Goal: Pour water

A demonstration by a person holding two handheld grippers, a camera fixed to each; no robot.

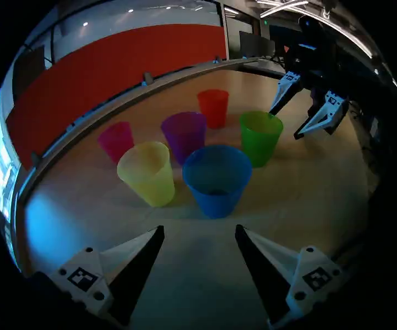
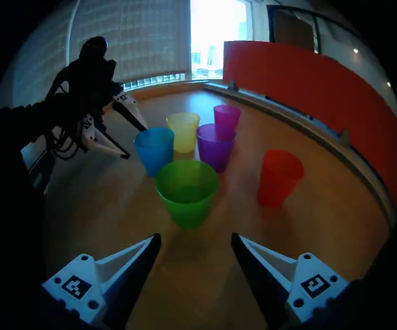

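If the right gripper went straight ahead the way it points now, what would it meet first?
Probably the green cup, standing just ahead of the open right gripper, roughly centred between its fingers; depth is unclear.

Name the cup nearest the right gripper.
The green cup, straight ahead of the right gripper; the blue cup and red cup stand farther back.

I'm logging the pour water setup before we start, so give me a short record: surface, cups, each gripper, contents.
surface: wooden table
cups: six upright, grouped: blue cup, yellow cup, green cup, purple cup, pink cup, red cup
left gripper: fingers open, empty, facing blue cup
right gripper: fingers open, empty, facing green cup
contents: too dim to tell
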